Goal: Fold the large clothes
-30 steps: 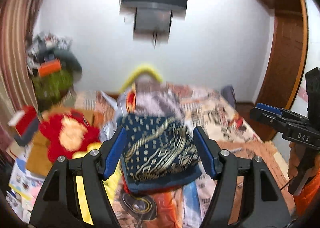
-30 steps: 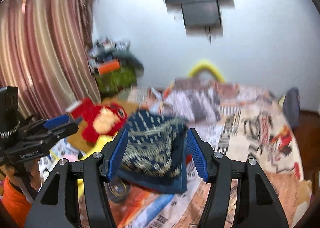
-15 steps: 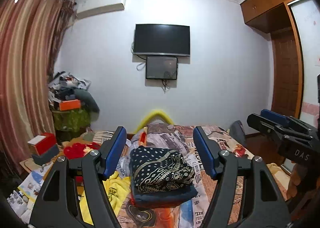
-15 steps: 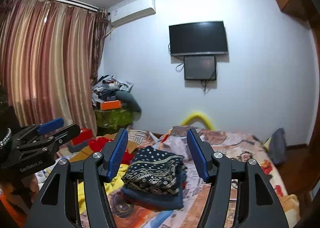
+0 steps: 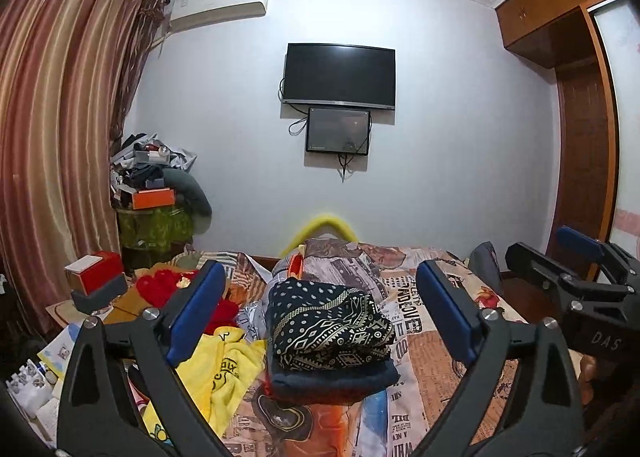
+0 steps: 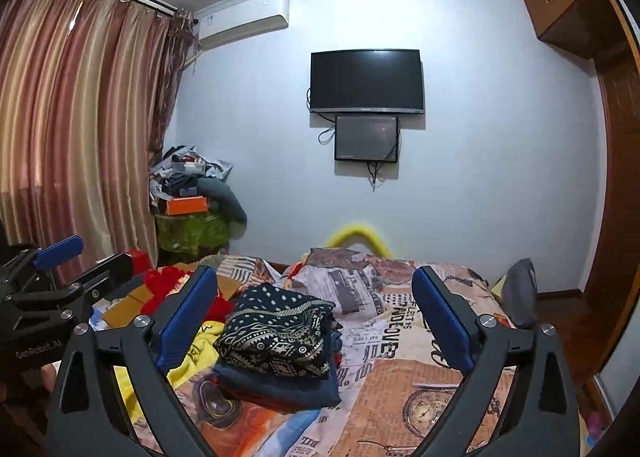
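Two grippers are raised over the bed, both empty. Left gripper (image 5: 320, 321): jaws wide, having just been opening, nothing between the pads. Right gripper (image 6: 316, 321): jaws likewise wide, just opened further, nothing gripped. Folded patterned garment (image 5: 330, 331) lies on a navy folded garment (image 5: 332, 379), the stack resting on the printed bedspread (image 5: 420, 369), ahead of both grippers and clear of them. Yellow cloth (image 5: 224, 365) lies just left of the stack; red plush (image 5: 168, 289) sits farther left. Far wall carries a television (image 5: 339, 75) with a smaller screen (image 5: 337, 136) below it. Striped curtain (image 5: 52, 129) hangs at left; wooden wardrobe (image 5: 584, 137) stands at right.
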`<state>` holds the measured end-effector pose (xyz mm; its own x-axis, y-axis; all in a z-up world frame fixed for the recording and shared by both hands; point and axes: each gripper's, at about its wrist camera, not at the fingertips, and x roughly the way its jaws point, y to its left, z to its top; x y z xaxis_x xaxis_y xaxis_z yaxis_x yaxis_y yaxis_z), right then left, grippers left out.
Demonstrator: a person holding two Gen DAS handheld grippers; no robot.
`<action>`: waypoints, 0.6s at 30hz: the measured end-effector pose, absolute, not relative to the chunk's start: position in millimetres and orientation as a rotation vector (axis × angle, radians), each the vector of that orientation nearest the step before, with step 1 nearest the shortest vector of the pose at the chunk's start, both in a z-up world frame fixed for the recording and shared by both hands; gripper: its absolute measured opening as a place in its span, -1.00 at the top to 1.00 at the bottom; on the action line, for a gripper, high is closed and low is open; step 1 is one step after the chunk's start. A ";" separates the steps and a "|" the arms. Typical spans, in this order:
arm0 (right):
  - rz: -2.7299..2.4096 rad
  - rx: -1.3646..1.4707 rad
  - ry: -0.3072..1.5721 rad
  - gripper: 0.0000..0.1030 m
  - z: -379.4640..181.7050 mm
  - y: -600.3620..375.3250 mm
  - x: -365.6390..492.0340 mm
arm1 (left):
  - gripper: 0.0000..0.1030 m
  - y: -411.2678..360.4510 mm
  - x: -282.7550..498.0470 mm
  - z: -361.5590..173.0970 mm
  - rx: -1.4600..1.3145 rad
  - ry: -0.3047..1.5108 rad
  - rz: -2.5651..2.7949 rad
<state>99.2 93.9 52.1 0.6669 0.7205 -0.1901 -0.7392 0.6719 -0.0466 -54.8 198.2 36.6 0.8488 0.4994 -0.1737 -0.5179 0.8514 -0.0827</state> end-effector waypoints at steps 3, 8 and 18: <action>0.832 -0.123 0.176 -0.89 49.6 93.5 100.1 | -0.88 198.5 -56.5 32.7 -0.135 0.153 0.538; 0.835 -0.120 0.189 -0.89 46.6 90.3 99.1 | -0.89 201.9 -56.0 29.5 -0.144 0.162 0.544; 0.839 -0.110 0.226 -0.89 40.0 86.9 100.8 | -0.90 209.4 -52.7 23.6 -0.164 0.180 0.559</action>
